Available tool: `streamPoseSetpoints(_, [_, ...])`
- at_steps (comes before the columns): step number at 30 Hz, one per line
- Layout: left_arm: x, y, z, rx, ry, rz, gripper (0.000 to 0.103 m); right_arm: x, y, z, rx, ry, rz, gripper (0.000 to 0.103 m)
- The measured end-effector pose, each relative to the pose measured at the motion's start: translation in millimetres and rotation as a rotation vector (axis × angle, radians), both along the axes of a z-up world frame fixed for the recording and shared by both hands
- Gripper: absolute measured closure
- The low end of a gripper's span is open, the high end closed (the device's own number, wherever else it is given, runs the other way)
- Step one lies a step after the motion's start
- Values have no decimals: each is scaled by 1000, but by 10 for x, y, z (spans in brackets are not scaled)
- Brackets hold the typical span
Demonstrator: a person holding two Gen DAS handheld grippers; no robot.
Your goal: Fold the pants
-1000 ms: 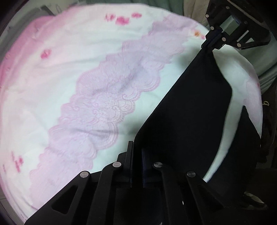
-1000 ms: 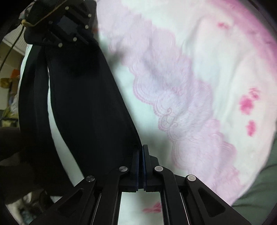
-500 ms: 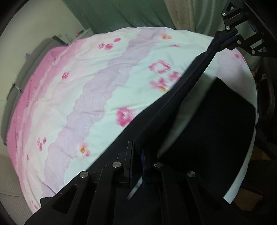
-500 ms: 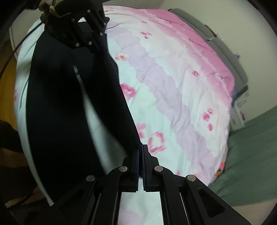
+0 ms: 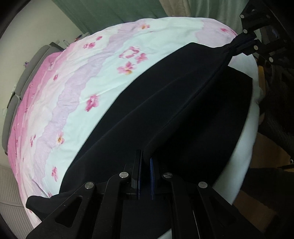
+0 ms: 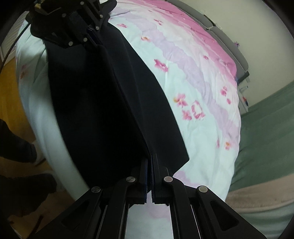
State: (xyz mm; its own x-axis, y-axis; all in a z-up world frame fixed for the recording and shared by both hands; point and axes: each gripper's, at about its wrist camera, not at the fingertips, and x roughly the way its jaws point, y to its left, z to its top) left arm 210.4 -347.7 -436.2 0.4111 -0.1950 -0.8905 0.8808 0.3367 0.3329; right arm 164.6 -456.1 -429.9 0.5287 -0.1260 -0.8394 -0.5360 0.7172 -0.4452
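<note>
The black pants point(image 5: 183, 110) hang stretched between my two grippers above the near edge of the bed. My left gripper point(image 5: 146, 161) is shut on one end of the pants' edge. My right gripper point(image 6: 149, 161) is shut on the other end of the pants point(image 6: 102, 103). Each gripper shows in the other's view: the right one point(image 5: 246, 42) at the top right, the left one point(image 6: 90, 35) at the top left. The cloth drapes down on both sides of the taut edge, and its lower part lies on the bed.
The bed has a white, lilac and pink flowered quilt point(image 5: 77, 92), also in the right wrist view point(image 6: 202, 82). A grey headboard point(image 5: 22, 77) is at the far end. Green curtains point(image 5: 119, 16) hang behind. Wooden floor point(image 6: 11, 95) and a person's dark legs point(image 6: 16, 147) are beside the bed.
Both grippers have lifted and tipped up from close over the quilt, carrying the pants' edge. The pants now hang wider and draped, and more of the bed and room shows.
</note>
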Motion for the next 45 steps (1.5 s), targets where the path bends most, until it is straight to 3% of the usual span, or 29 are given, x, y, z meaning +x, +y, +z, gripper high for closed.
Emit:
streamPoseSetpoints(5, [-207,-46,-159,27,33,2,94,-294,45,-121,3,17,-37,100])
streamPoseSetpoints(13, [-435,-75,-424,36,5,24,93,-438,-60,-400,42,75,-89,100])
streamPoseSetpoints(16, [-501,-50,-479,24,-51,46,92,-497,-41,-486,20,51,-76,100])
streamPoseSetpoints(19, [-503,-69,-579,35,-49,86,91,-568,31,-608,-45,3,-42,100])
streamPoseSetpoints(22, [-550,-66,-672,46,-65,91,90,-593,59,-725,-52,26,-40,99])
streamPoseSetpoints(24, [-569,-43,-688,39,-89,84,83,-613,77,-809,-71,58,-28,99])
streamPoseSetpoints(27, [-593,13,-671,28,-113,72,75,-674,92,-834,-110,42,-15,85])
streamPoseSetpoints(28, [-589,25,-657,27,-112,77,73,-684,100,-840,-119,36,-19,75])
streamPoseSetpoints(29, [-578,43,-625,22,-102,86,70,-669,95,-819,-128,27,-26,67])
streamPoseSetpoints(31, [-560,92,-529,6,-78,113,58,-687,47,-728,-89,26,-35,64])
streamPoseSetpoints(33, [-550,150,-392,-29,-38,140,34,-708,30,-556,-37,22,-63,64])
streamPoseSetpoints(39, [-624,317,115,-67,16,225,33,-692,164,57,78,-22,-59,61])
streamPoseSetpoints(43, [-258,536,580,-89,-9,373,33,-430,302,455,208,-35,-74,60])
streamPoseSetpoints(45, [37,714,785,-96,-36,438,33,-172,383,680,324,-30,-89,60])
